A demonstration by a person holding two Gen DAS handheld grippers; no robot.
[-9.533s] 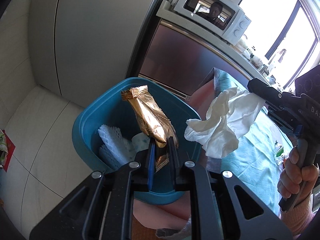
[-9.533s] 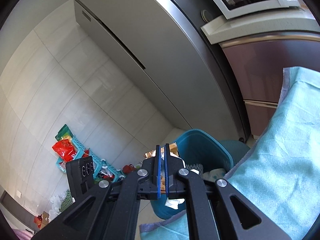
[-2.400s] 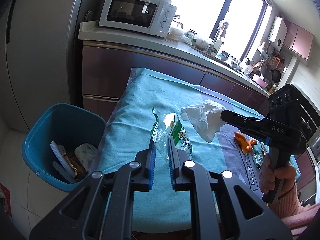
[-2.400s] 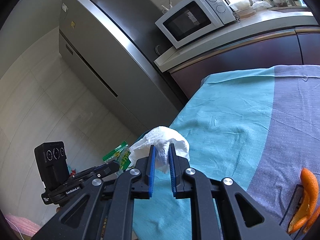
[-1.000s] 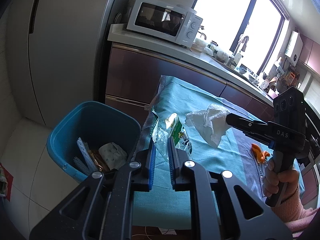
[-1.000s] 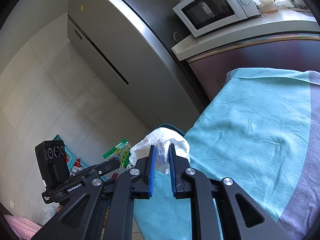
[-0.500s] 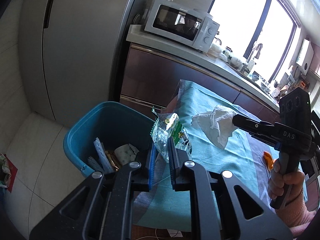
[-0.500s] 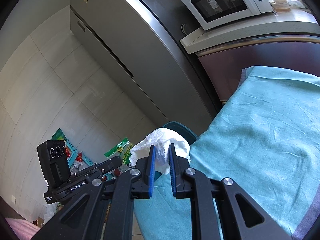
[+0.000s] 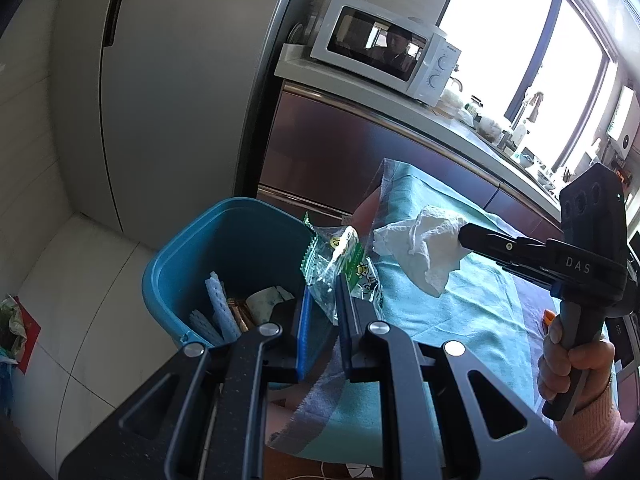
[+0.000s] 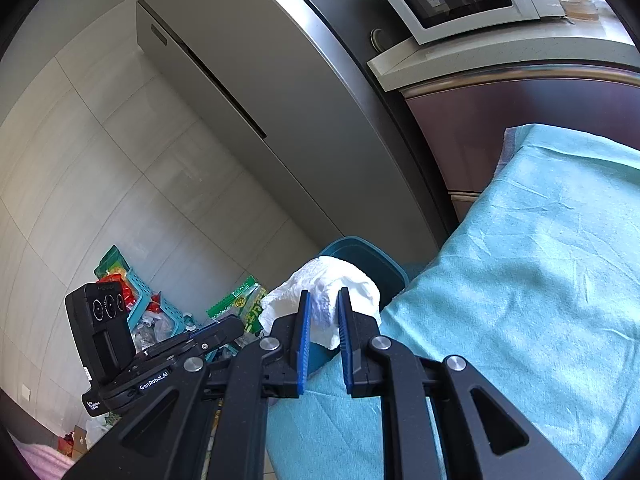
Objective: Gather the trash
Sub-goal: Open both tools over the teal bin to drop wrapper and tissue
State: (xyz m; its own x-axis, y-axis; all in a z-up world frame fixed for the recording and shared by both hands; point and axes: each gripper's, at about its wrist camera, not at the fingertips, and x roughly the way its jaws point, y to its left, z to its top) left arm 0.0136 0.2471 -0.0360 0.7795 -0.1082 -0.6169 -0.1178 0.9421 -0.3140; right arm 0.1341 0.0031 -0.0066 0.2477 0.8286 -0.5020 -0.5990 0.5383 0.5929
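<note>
My left gripper [image 9: 322, 294] is shut on a clear and green snack wrapper [image 9: 340, 268], held at the right rim of the blue trash bin [image 9: 188, 248]. The bin holds white foam netting, a gold wrapper and a crumpled tissue. My right gripper [image 10: 321, 300] is shut on a crumpled white tissue [image 10: 328, 292], over the table's left end beside the bin [image 10: 372, 260]. In the left wrist view the right gripper [image 9: 464, 236] holds that tissue [image 9: 424, 248] to the right of the wrapper. The right wrist view shows the left gripper [image 10: 236, 324] with the wrapper [image 10: 242, 304].
A teal and grey cloth [image 9: 460, 320] covers the table. Behind the bin stand a grey fridge [image 9: 168, 80] and dark cabinets with a white microwave [image 9: 384, 48] on the counter. Orange peel [image 9: 548, 316] lies on the cloth near a hand [image 9: 576, 364]. Baskets with packets [image 10: 132, 300] sit on the floor.
Both grippers have moved left along the table toward the bin, still gripping the wrapper and the tissue. The bin now lies closer and more central in the left wrist view.
</note>
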